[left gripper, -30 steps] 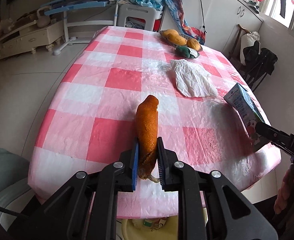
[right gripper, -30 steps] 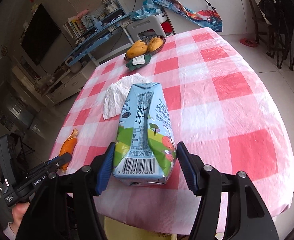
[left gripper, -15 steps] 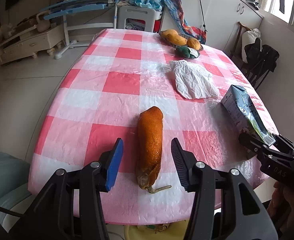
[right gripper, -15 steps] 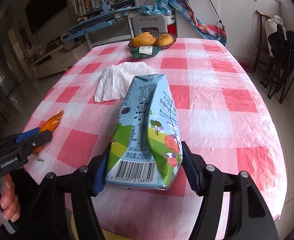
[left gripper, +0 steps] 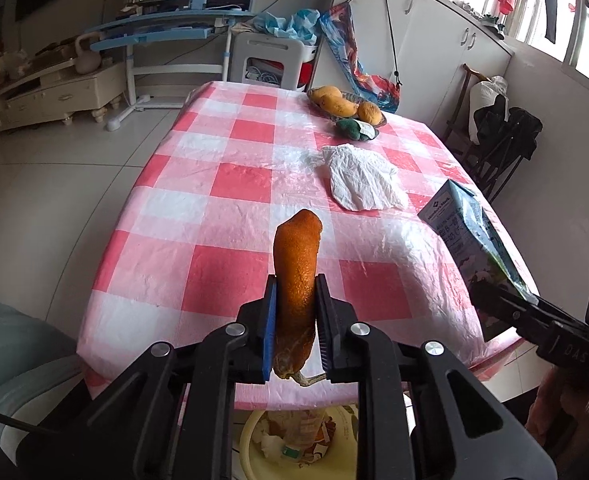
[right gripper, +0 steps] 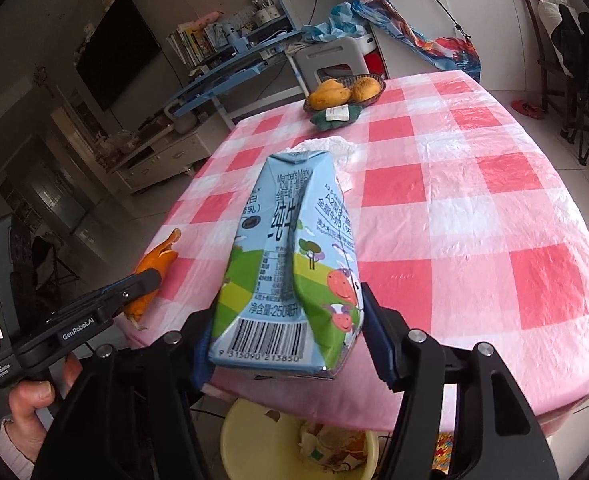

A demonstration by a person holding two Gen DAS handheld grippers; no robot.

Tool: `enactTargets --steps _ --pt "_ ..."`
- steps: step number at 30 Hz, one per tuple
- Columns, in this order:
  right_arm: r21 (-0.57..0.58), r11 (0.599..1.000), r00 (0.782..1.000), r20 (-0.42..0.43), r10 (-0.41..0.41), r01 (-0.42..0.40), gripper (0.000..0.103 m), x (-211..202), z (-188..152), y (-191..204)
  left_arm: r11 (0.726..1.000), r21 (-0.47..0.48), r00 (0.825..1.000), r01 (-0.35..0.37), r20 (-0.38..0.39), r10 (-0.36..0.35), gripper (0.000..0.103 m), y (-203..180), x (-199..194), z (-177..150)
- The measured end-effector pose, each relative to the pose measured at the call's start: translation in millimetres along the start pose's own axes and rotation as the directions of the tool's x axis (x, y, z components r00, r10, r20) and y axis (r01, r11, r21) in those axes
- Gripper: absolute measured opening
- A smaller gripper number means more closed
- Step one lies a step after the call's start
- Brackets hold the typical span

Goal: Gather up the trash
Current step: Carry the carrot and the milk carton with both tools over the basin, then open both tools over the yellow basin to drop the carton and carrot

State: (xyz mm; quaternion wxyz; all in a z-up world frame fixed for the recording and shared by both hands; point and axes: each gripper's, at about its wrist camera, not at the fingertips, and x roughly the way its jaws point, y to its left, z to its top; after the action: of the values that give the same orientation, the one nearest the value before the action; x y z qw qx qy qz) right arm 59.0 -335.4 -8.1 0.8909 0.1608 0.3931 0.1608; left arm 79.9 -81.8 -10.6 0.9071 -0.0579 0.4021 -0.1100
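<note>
An orange fruit peel (left gripper: 296, 264) stands up between the pads of my left gripper (left gripper: 294, 320), clear of the pink checked tablecloth (left gripper: 234, 184); the jaws are closing and press on it. In the right wrist view that left gripper (right gripper: 142, 284) holds the peel (right gripper: 156, 260) over the table's near left edge. My right gripper (right gripper: 288, 340) is shut on a crushed blue milk carton (right gripper: 290, 264), held above the table's near edge. From the left wrist view the carton (left gripper: 470, 232) and the right gripper (left gripper: 506, 308) are at the right.
A yellow bin (right gripper: 234, 428) with scraps in it stands on the floor under the near table edge, also in the left wrist view as the bin (left gripper: 254, 436). A crumpled white paper (left gripper: 362, 184) and a basket of mangoes (left gripper: 346, 106) lie farther back. A hand (right gripper: 30, 404) grips the left tool.
The left jaws held the peel, opened around it as it lay on the cloth, and have shut on it again and lifted it. The right gripper rolled a little with the carton.
</note>
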Motion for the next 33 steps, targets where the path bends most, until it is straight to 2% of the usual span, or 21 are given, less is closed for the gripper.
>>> enactTargets --steps 7,15,23,33 --pt "-0.040 0.998 0.998 -0.022 0.057 -0.058 0.060 -18.3 -27.2 26.2 1.000 0.027 1.000 0.000 0.026 -0.001 0.017 -5.9 -29.5 -17.5" --pt "-0.102 0.991 0.990 -0.122 0.077 -0.089 0.060 -24.1 -69.6 51.9 0.999 0.042 0.999 -0.002 0.037 0.000 0.017 -4.7 -54.2 -38.3" --pt "-0.154 0.986 0.973 -0.228 0.035 -0.071 0.060 -12.4 -96.6 64.2 0.999 0.043 0.999 0.005 0.034 -0.006 0.017 -3.6 -70.2 -55.9" --pt "-0.190 0.982 0.961 -0.276 -0.034 -0.020 0.059 4.6 -105.3 64.5 0.998 0.066 1.000 0.019 -0.010 -0.018 0.017 -10.5 -72.5 -89.1"
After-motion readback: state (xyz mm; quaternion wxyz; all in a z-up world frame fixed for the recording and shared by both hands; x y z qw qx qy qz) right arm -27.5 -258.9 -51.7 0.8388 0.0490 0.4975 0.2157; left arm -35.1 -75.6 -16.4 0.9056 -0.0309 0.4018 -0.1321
